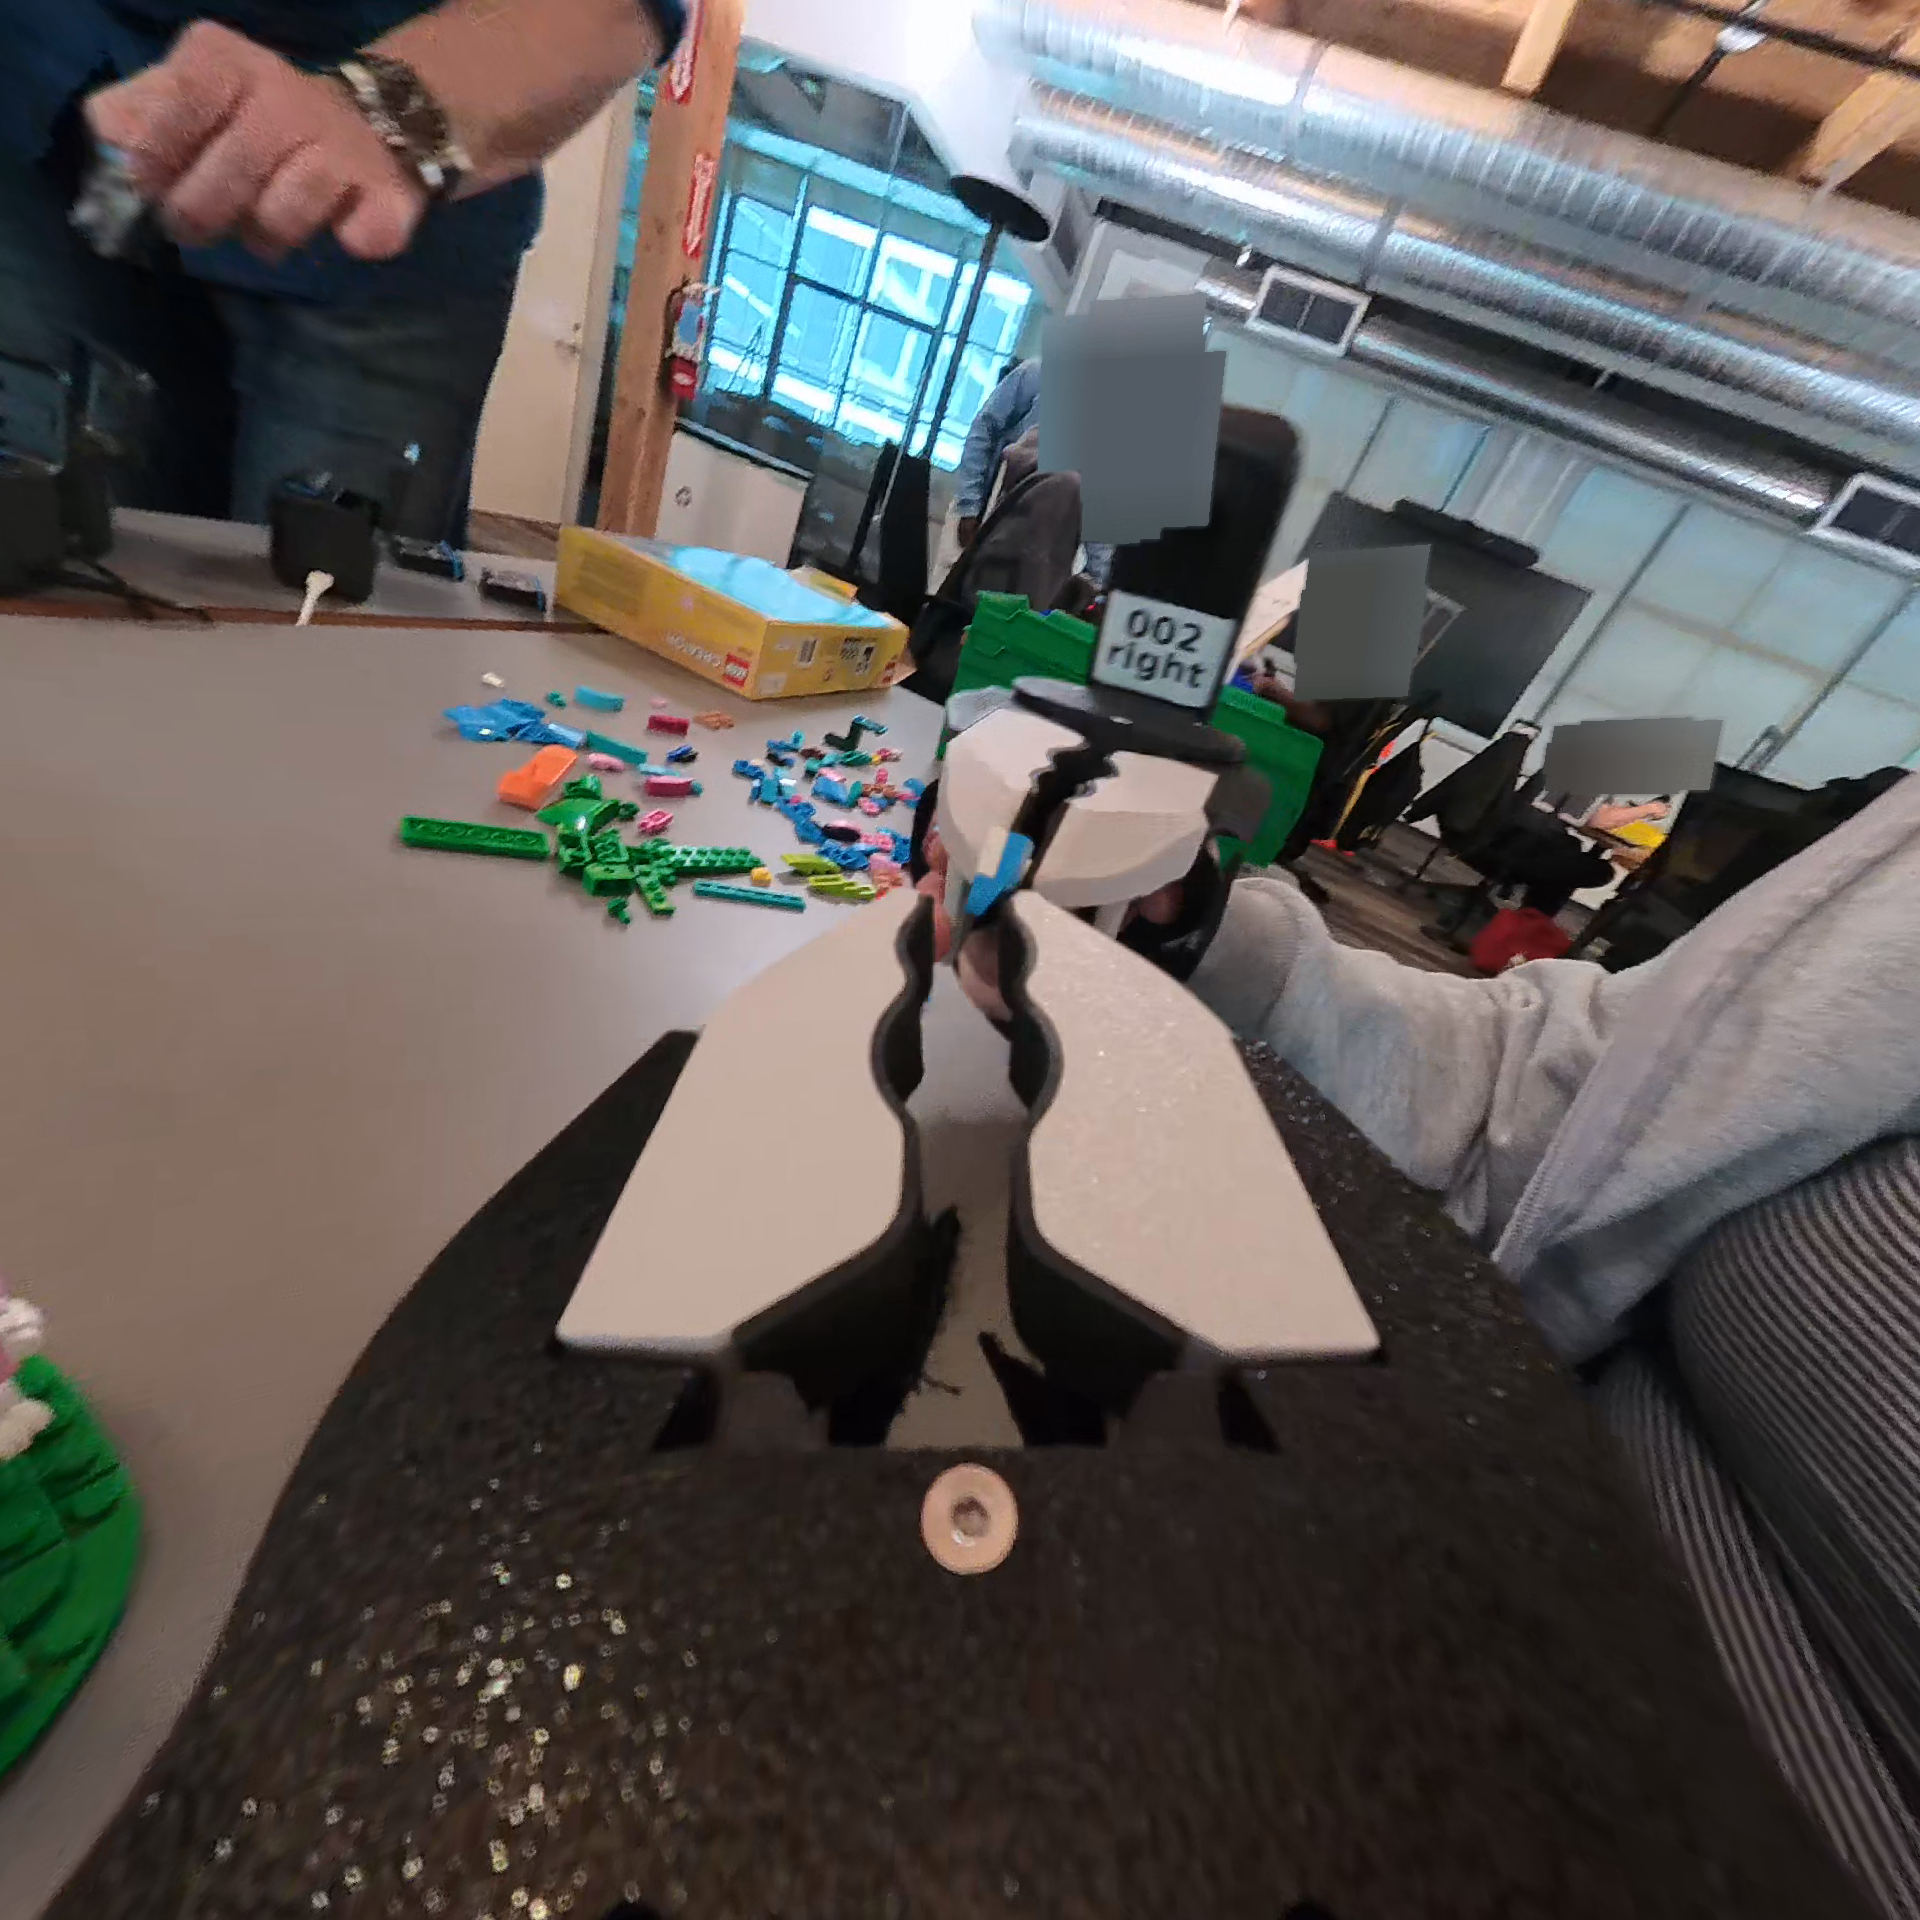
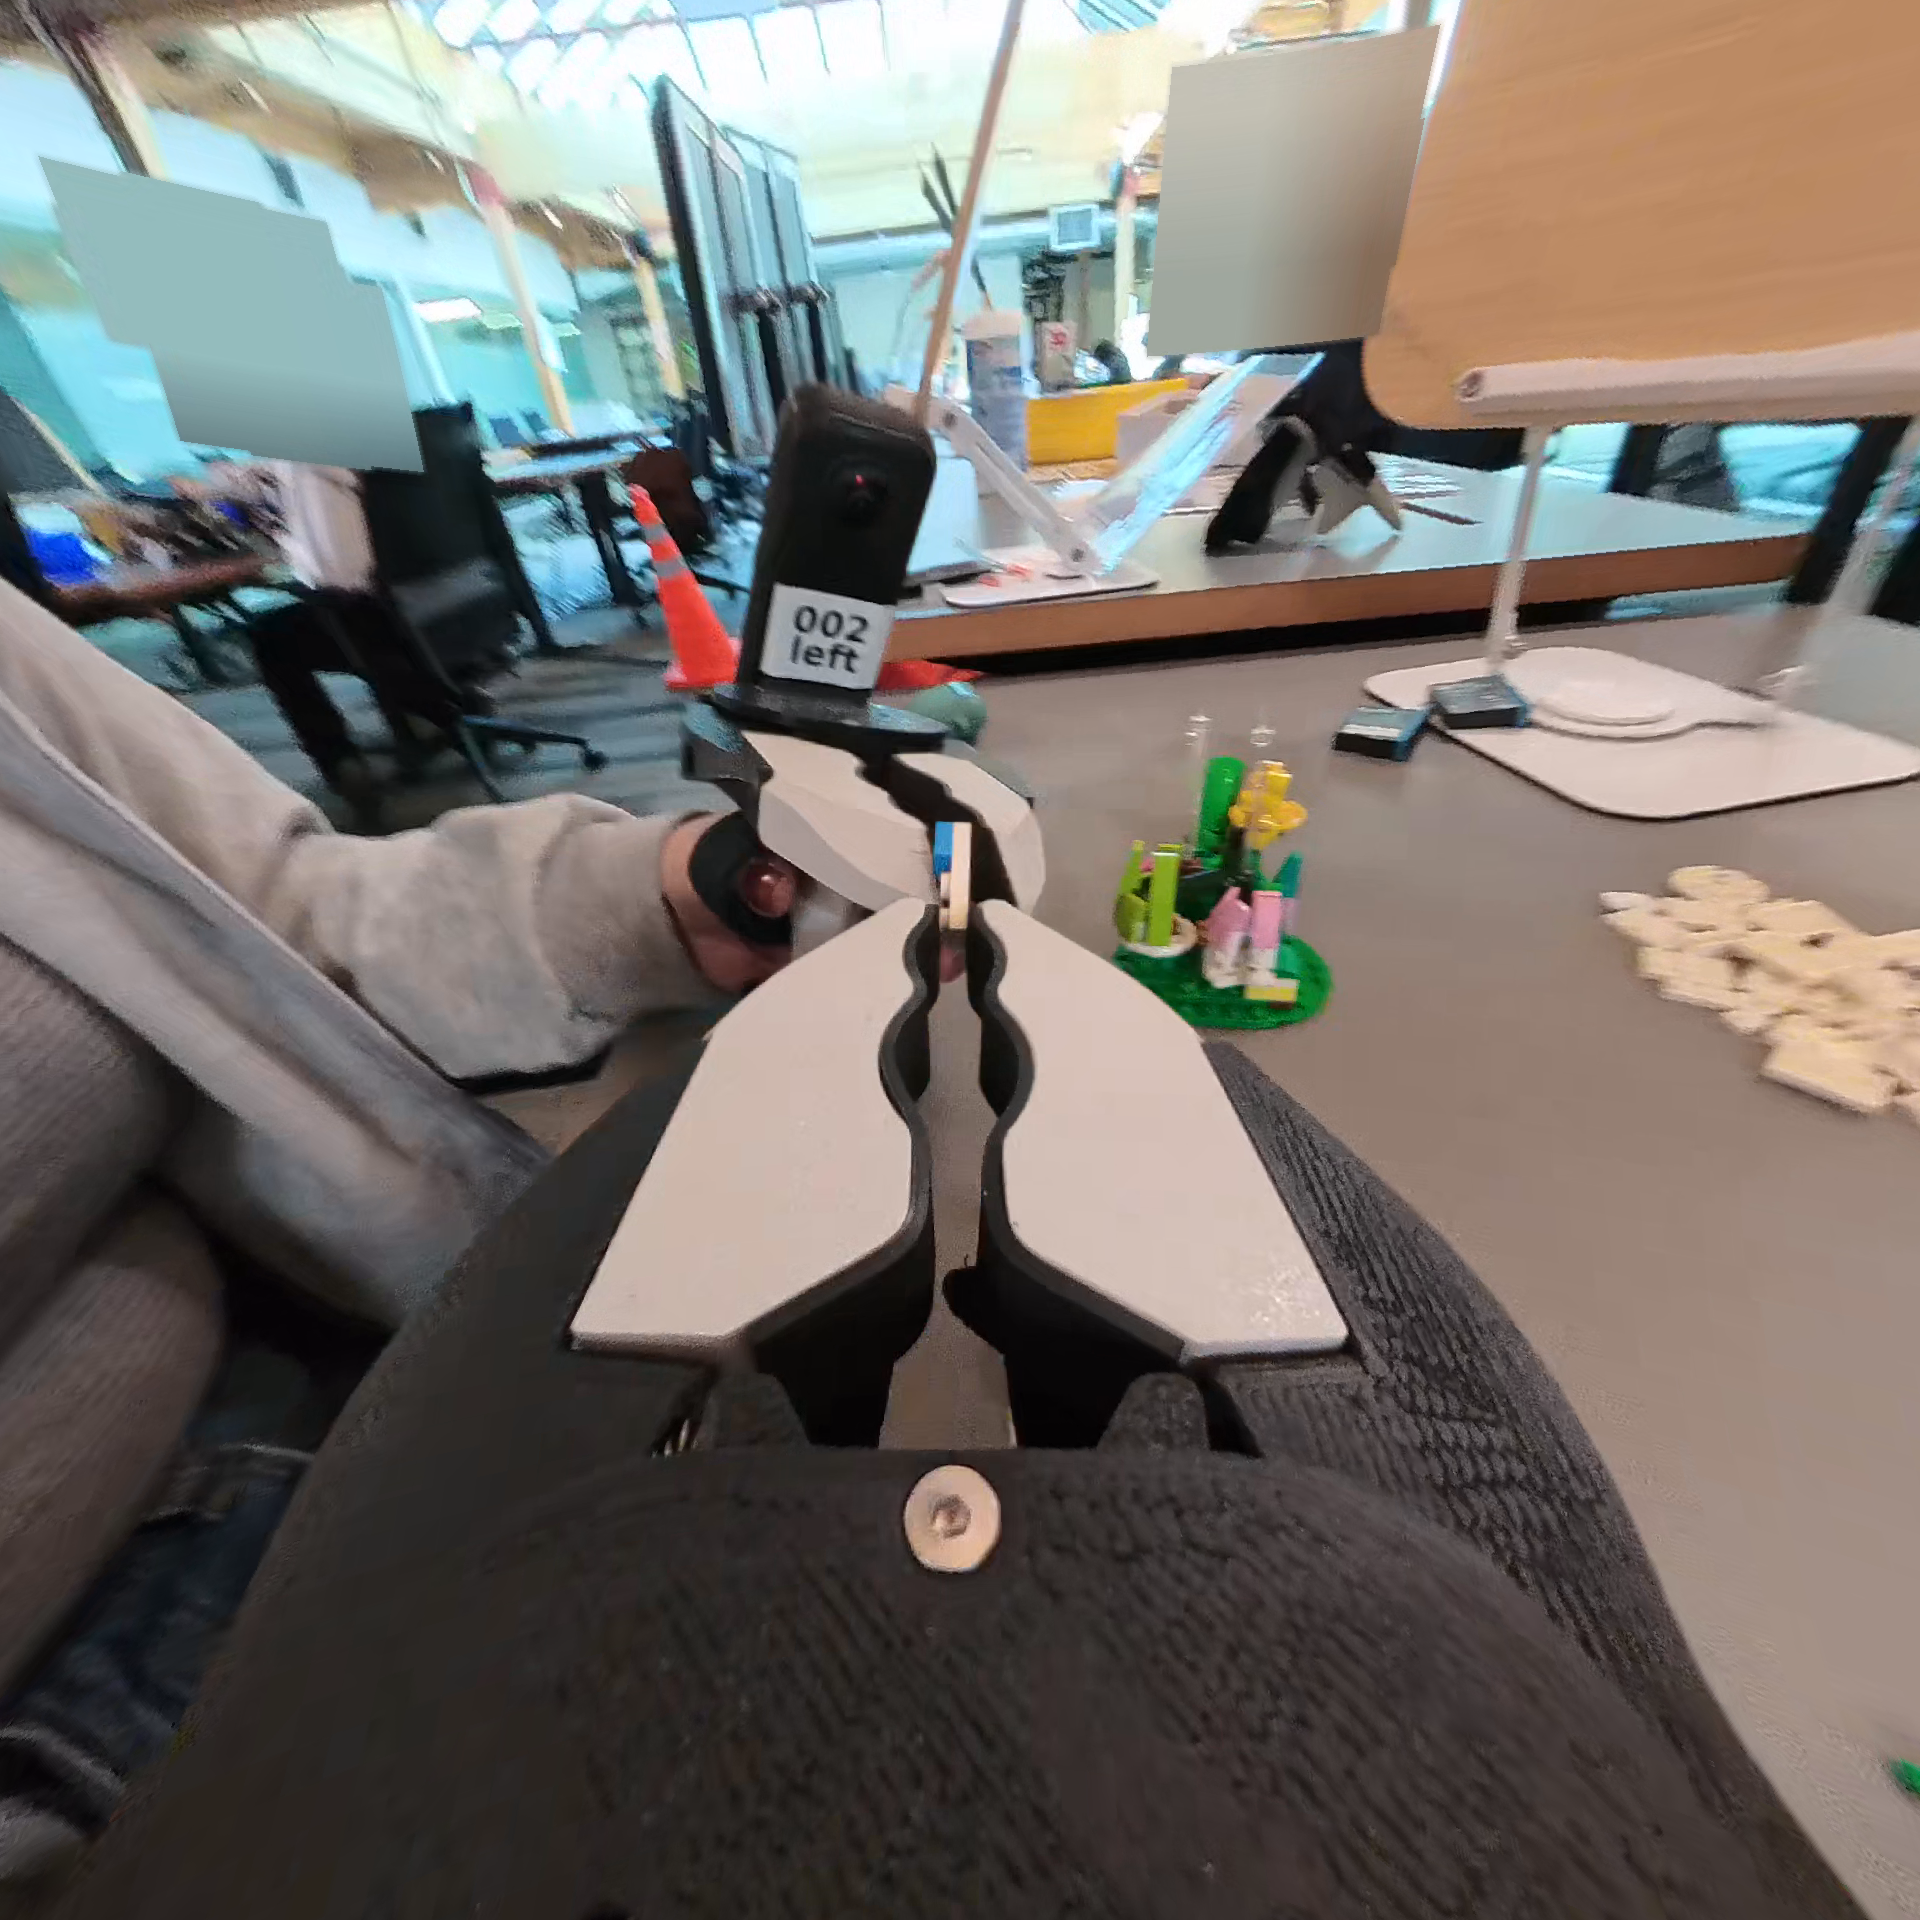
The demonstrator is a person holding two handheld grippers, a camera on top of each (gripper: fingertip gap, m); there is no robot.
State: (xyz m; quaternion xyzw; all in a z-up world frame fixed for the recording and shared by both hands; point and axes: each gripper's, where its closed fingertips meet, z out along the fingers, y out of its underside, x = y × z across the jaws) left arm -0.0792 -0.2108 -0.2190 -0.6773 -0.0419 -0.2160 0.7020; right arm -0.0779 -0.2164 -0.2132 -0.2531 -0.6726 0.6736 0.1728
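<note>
My two grippers meet tip to tip above the grey table. My right gripper is shut on a small flat cream piece with a blue brick stuck to its side. In the left wrist view the right gripper holds this blue and white piece out toward me. My left gripper is open, its tips standing apart on either side of the piece's end, with a gap beside it. It also shows in the right wrist view, around the blue end.
Loose coloured bricks and a yellow box lie farther off on the table. A green flower model stands near the grippers. A pile of white pieces and a lamp base are on the right. A person's hand hangs above the table. Both grippers' tips are close together, under 4 cm apart.
</note>
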